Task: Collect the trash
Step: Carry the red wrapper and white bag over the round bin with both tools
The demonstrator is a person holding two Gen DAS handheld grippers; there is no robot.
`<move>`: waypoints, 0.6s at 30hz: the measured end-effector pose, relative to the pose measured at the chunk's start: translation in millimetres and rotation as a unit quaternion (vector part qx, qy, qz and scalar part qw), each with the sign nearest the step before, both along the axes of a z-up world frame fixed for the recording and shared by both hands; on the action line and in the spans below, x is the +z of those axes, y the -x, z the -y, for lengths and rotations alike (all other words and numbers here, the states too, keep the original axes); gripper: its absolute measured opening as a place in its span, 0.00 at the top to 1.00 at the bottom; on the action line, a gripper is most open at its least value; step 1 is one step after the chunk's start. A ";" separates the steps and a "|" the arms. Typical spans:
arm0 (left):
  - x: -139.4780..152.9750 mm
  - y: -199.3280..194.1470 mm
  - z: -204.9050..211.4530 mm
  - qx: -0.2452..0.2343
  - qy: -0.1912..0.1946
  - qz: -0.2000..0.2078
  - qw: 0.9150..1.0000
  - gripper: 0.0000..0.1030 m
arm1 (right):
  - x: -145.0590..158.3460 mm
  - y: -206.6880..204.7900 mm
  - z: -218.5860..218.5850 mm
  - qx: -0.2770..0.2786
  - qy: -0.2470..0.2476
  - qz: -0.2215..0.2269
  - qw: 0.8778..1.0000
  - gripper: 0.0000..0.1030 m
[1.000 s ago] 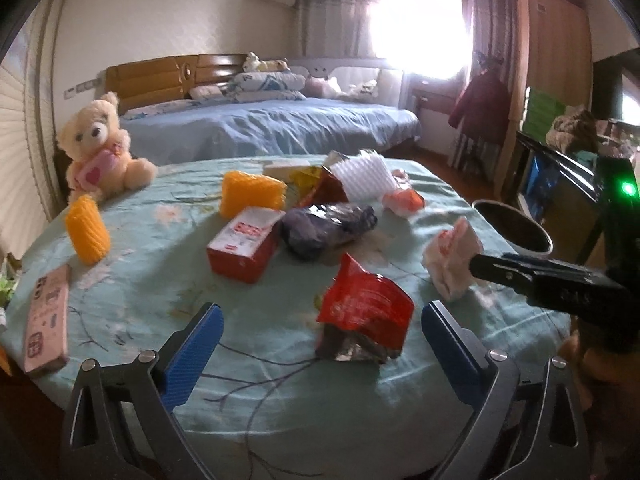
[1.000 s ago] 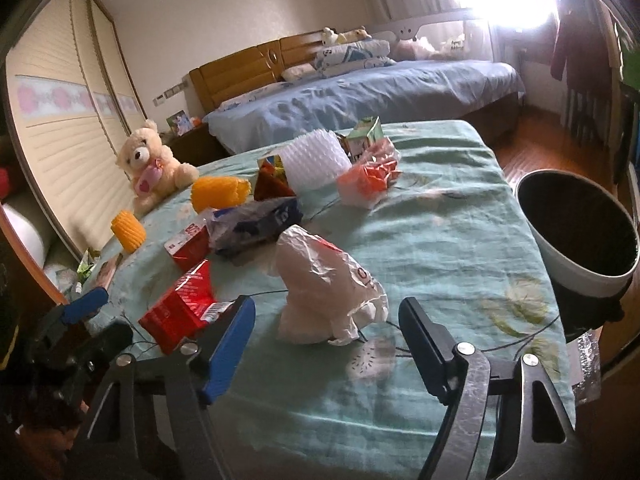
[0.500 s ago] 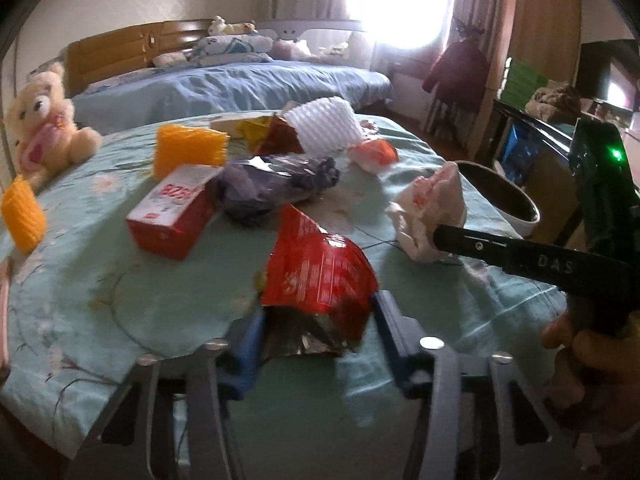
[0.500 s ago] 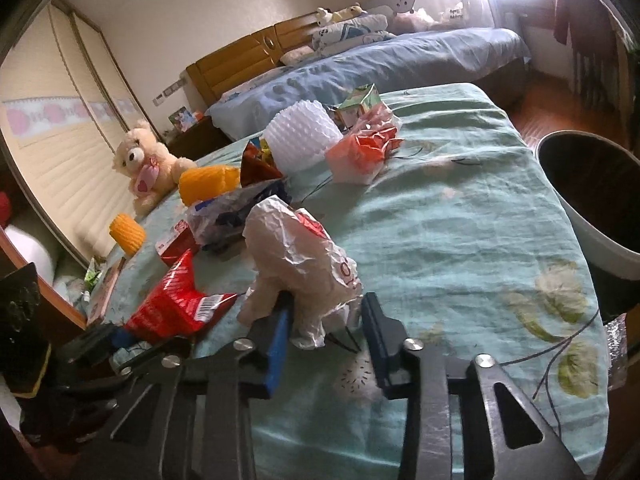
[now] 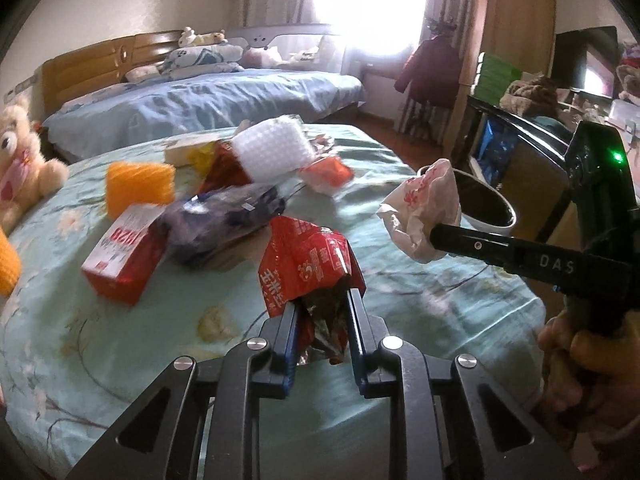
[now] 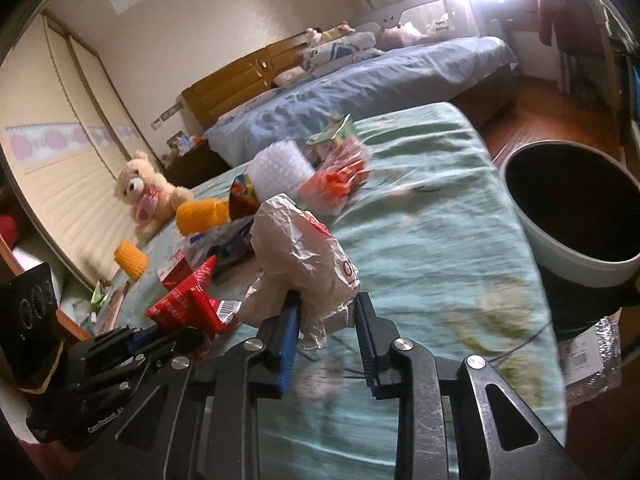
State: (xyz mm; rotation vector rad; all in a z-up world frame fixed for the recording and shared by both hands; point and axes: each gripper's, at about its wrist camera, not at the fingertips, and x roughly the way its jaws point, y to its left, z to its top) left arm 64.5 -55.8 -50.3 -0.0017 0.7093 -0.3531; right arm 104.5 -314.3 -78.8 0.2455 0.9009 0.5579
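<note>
My left gripper (image 5: 322, 304) is shut on a red snack wrapper (image 5: 304, 264) and holds it above the table. My right gripper (image 6: 326, 308) is shut on a crumpled white plastic bag (image 6: 300, 248), lifted off the cloth; the bag also shows in the left wrist view (image 5: 424, 208). The red wrapper shows in the right wrist view (image 6: 188, 300) at lower left. The bin (image 6: 540, 236), white with a dark inside, stands beyond the table's right edge; it also shows in the left wrist view (image 5: 496, 220).
On the teal tablecloth (image 5: 400, 168) lie a red box (image 5: 120, 256), a dark plastic bag (image 5: 224, 224), orange foam nets (image 5: 140, 188), white foam mesh (image 5: 272, 148) and an orange wrapper (image 5: 328, 172). A teddy bear (image 6: 148, 196) sits at the far left. A bed is behind.
Both grippers have closed fully on their items and lifted them off the table. The white bag has moved right, toward the bin.
</note>
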 end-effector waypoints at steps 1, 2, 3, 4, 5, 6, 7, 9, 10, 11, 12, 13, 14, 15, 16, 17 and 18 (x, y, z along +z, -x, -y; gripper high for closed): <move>0.9 -1.8 4.5 -0.004 -0.001 0.001 1.000 0.80 | 1.1 -0.5 4.2 -0.004 0.000 0.001 1.000 0.73; 1.7 -3.7 7.2 -0.006 -0.002 0.001 1.000 0.80 | 2.1 -1.4 10.1 -0.009 -0.001 0.002 1.000 0.73; 1.9 -6.0 11.4 -0.010 -0.003 0.002 1.000 0.80 | 2.5 -2.1 13.7 -0.013 -0.001 0.001 1.000 0.73; 2.1 -8.0 14.3 -0.013 -0.003 0.003 1.000 0.80 | 3.0 -3.0 18.5 -0.017 -0.002 0.001 1.000 0.73; 2.8 -10.5 18.6 -0.017 -0.003 0.003 1.000 0.80 | 3.6 -3.5 22.8 -0.021 -0.002 0.002 1.000 0.73; 3.2 -12.7 22.2 -0.020 -0.004 0.004 1.000 0.81 | 4.8 -4.4 27.1 -0.025 -0.002 0.003 1.000 0.73; 4.5 -15.2 24.5 -0.023 -0.004 0.004 1.000 0.81 | 5.7 -5.2 31.6 -0.029 -0.002 0.004 1.000 0.73; 6.1 -19.4 31.5 -0.029 -0.006 0.007 1.000 0.81 | 6.6 -7.3 39.3 -0.035 -0.003 0.003 0.999 0.73; 6.7 -21.3 34.7 -0.031 -0.007 0.008 0.999 0.82 | 6.7 -8.4 44.0 -0.040 -0.003 0.003 0.999 0.73; 7.3 -24.3 39.1 -0.035 -0.007 0.008 0.999 0.82 | 7.1 -9.0 47.6 -0.043 -0.002 0.003 0.999 0.73; 8.0 -26.5 42.5 -0.038 -0.007 0.008 0.999 0.82 | 7.4 -10.1 52.0 -0.047 -0.003 0.004 0.999 0.73; 9.1 -28.3 46.5 -0.040 -0.007 0.009 0.999 0.82 | 7.6 -11.4 56.4 -0.051 -0.002 0.003 0.999 0.73; 10.3 -31.5 51.2 -0.044 -0.008 0.009 0.999 0.82 | 7.7 -12.5 60.5 -0.055 -0.003 0.003 0.998 0.73; 11.2 -33.6 55.3 -0.047 -0.008 0.010 0.999 0.82 | 7.9 -14.0 65.3 -0.060 -0.003 0.002 0.998 0.73; 12.3 -36.1 60.6 -0.051 -0.009 0.012 0.999 0.82 | 8.1 -15.3 70.4 -0.065 -0.003 0.002 0.998 0.73; 13.5 -38.0 65.4 -0.054 -0.010 0.013 0.998 0.82 | 8.2 -16.5 75.4 -0.070 -0.002 0.003 0.998 0.73; 13.8 -40.4 69.6 -0.058 -0.011 0.014 0.998 0.82 | 8.7 -18.8 81.7 -0.076 -0.002 0.003 0.997 0.73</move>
